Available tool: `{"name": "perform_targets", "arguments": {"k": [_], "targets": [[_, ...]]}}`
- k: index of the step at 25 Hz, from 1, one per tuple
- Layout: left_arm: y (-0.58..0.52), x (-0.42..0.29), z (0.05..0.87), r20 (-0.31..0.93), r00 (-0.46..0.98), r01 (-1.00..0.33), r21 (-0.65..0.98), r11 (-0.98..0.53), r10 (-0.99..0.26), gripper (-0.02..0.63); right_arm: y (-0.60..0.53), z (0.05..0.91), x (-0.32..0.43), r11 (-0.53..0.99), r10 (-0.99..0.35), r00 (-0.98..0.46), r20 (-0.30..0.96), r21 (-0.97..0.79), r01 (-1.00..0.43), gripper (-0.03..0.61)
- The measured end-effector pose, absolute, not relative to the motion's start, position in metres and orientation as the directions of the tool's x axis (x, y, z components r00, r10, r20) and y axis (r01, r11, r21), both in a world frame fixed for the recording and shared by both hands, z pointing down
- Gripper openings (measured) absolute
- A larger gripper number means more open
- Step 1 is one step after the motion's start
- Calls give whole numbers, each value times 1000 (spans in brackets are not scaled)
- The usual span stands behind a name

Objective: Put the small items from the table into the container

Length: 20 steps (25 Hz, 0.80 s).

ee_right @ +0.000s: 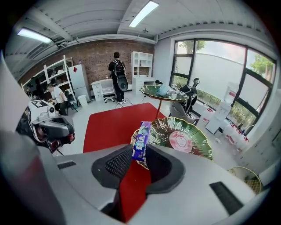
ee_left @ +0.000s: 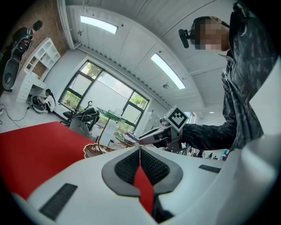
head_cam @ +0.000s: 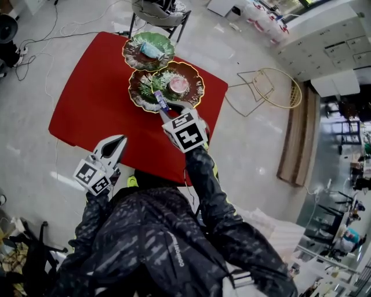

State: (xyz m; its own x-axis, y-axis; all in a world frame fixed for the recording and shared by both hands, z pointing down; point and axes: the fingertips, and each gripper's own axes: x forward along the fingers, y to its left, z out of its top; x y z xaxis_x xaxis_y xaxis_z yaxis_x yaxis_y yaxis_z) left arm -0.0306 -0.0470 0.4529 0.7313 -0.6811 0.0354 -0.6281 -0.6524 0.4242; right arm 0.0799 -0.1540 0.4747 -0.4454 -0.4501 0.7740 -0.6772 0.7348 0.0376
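Brick wall [ee_right: 94, 52] at the rear, with white shelves [ee_right: 141, 66] against it. Large windows [ee_right: 210, 74] on one side; strip lights [ee_right: 142, 11] lit overhead. Floor [head_cam: 249, 145] pale and glossy.

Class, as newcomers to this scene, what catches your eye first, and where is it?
The bright red table fills the middle of the head view, with two green scalloped dishes at its far edge. The right gripper is shut on a purple pack by the nearer dish's rim. The left gripper, shut and empty, hangs at the table's near edge.
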Motion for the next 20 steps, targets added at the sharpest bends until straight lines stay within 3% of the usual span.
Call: {"name": "perform_targets", "arguments": {"k": [20], "targets": [[-79, -26, 488, 91, 728, -630, 481, -610, -680, 12, -202, 511, 106, 757, -373, -376, 848, 44, -652, 101]]}}
